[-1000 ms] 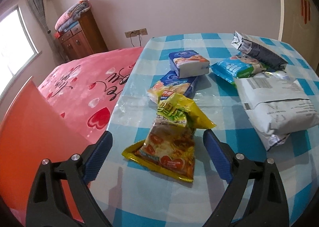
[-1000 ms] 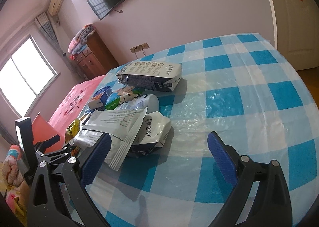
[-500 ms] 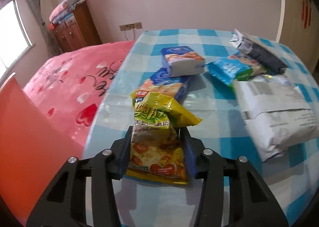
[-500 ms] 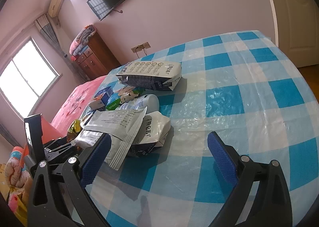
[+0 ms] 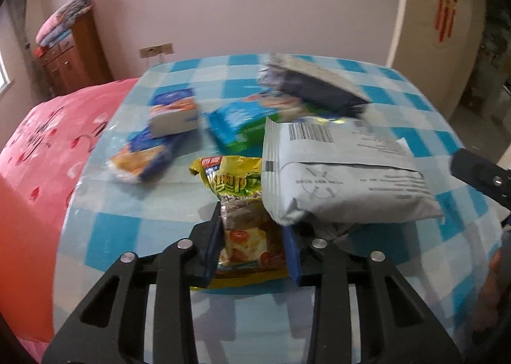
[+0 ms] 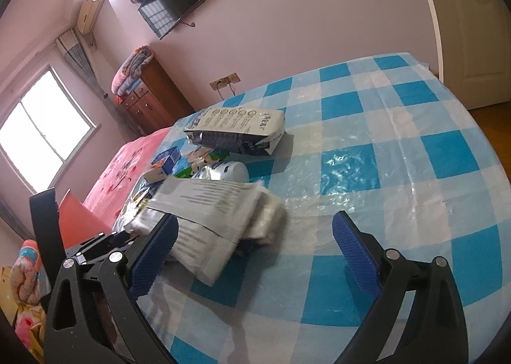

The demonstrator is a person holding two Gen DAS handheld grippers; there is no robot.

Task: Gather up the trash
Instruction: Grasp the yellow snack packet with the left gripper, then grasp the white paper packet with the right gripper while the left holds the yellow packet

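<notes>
My left gripper [image 5: 252, 245] is shut on a yellow-green snack bag [image 5: 238, 201] and holds it up over the blue-checked table [image 5: 134, 236]. A grey mailer bag [image 5: 341, 178] lies just right of it. My right gripper [image 6: 255, 249] is open and empty above the table, its left finger next to the same grey mailer bag [image 6: 217, 220]. Further back lie a dark and white pouch [image 6: 236, 130], a blue-green wipes pack [image 5: 242, 121], a tissue box [image 5: 174, 113] and a blue snack pack [image 5: 143, 156].
A pink bedspread [image 5: 41, 146] lies left of the table. An orange-red panel [image 6: 76, 217] stands by the table's left edge. A wooden dresser [image 6: 150, 98] stands by the back wall and a door [image 6: 472, 28] is at the right.
My left gripper closed on the snack bag, then lifted it and swung right toward the grey mailer. My right gripper moved closer to the mailer and stayed open.
</notes>
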